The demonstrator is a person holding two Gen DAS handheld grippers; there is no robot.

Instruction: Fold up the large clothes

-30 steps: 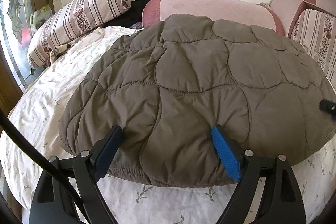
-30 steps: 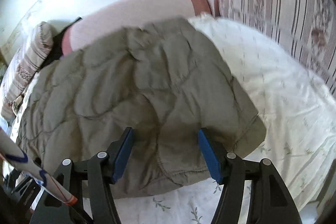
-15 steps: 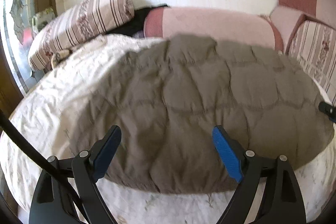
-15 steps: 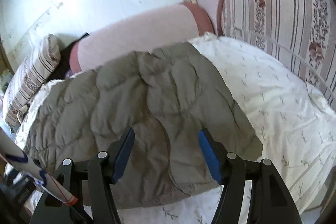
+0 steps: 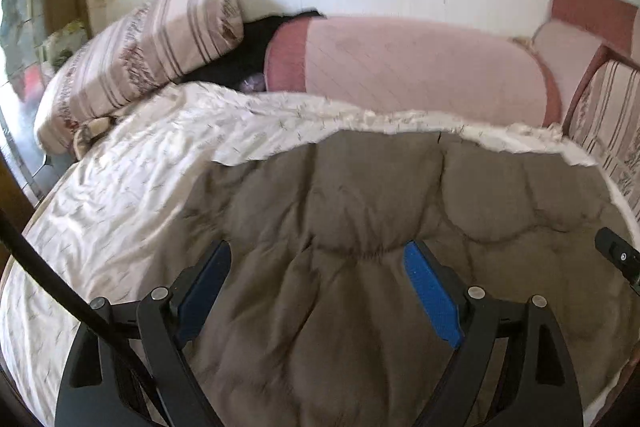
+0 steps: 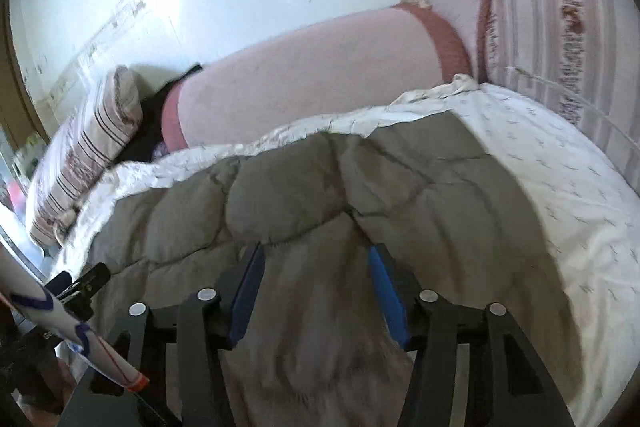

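Taupe quilted padding fills most of what I see: the puffer jacket (image 5: 360, 307) lies spread on the bed (image 5: 132, 195), its far edge stopping short of the long pink bolster (image 5: 420, 67) against the wall. Everything else I place from that bolster: the striped pillow (image 5: 140, 59) leans at its left end, a dark garment (image 5: 248, 55) is tucked between the two, and the striped cushion (image 6: 560, 39) stands at its right end.

My left gripper (image 5: 316, 291) hangs over the near part of the jacket, on the side away from the bolster, jaws spread wide and grasping nothing; the cloth passes under the blue pads without being pinched. My right gripper (image 6: 316, 291) is nearer the bolster's right end, and its jaws are closing with jacket cloth between them (whether the pads already bite I cannot tell, the frame is blurred). In the right wrist view the far part seems doubled over in a thick roll, which suggests a fold under way, so I judge each gripper is placed to take a near corner
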